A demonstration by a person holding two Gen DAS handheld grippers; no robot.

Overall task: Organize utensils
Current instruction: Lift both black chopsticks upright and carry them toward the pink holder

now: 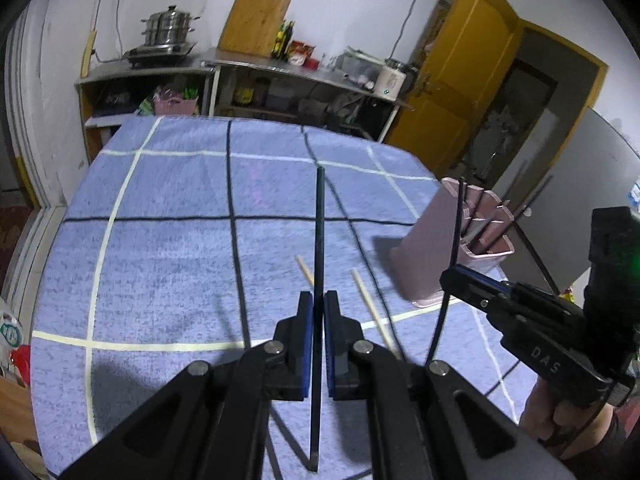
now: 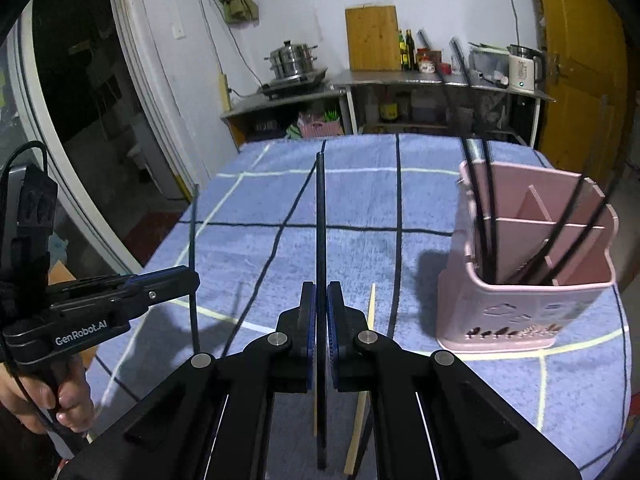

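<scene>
My left gripper (image 1: pixel 319 300) is shut on a black chopstick (image 1: pixel 319 232), held above the blue checked tablecloth (image 1: pixel 168 264). To its right, my right gripper (image 1: pixel 450 278) is shut on a second black chopstick (image 1: pixel 456 232). The right wrist view shows the right gripper (image 2: pixel 321 292) clamped on its black chopstick (image 2: pixel 321 220), and the left gripper (image 2: pixel 194 276) at the left with its own chopstick (image 2: pixel 195 232). A pink divided utensil holder (image 2: pixel 520 320) stands on the cloth at the right, holding several black chopsticks (image 2: pixel 486 216). Two wooden chopsticks (image 1: pixel 372 308) lie on the cloth under the grippers.
A person's hand (image 2: pixel 60 404) grips the left tool's handle. Behind the table runs a metal counter (image 2: pixel 400 78) with a steamer pot (image 2: pixel 292 60), a wooden board (image 2: pixel 372 38) and a white kettle (image 2: pixel 522 70). A yellow door (image 1: pixel 460 80) stands at the right.
</scene>
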